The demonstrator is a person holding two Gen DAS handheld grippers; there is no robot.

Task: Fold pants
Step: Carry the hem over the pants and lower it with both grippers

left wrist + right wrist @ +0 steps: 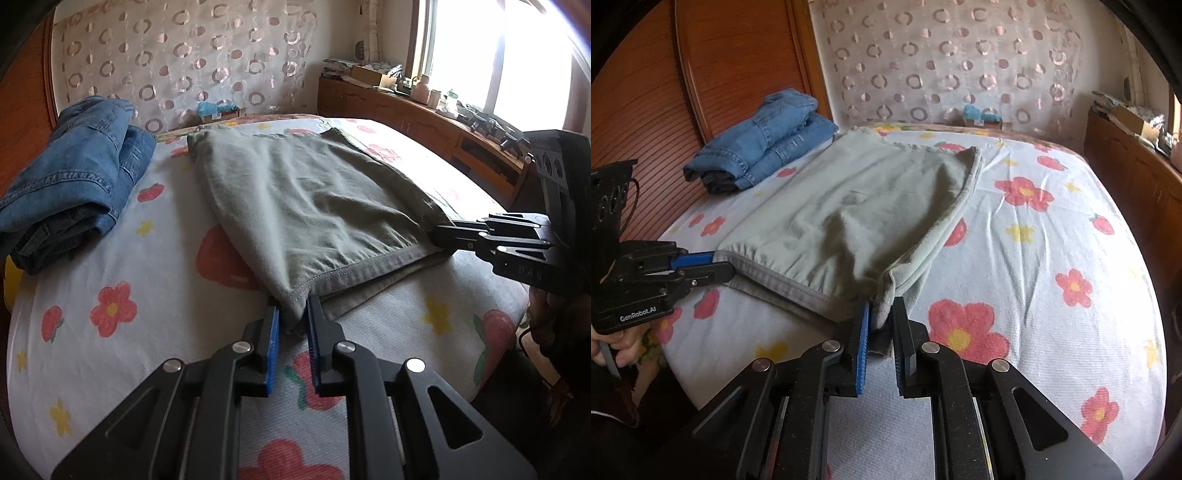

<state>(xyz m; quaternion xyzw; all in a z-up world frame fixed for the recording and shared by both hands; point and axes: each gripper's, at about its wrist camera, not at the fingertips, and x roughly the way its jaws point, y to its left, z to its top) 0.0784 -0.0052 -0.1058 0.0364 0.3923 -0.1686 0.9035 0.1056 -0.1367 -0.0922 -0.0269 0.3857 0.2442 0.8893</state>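
The left gripper [293, 319] and right gripper [881, 317] each pinch a near hem corner of the grey-green pants [295, 199], which lie folded on the flower-print bed sheet [147, 266]; beyond the pants to their left sit folded jeans [77, 173]; farther back hangs a ring-patterned curtain [184, 55]; a wooden cabinet [406, 110] stands right.

Matte black left gripper [293, 317], blue ribbed fingers [274, 325], silver round screws, white "GenRobot.AI" lettering
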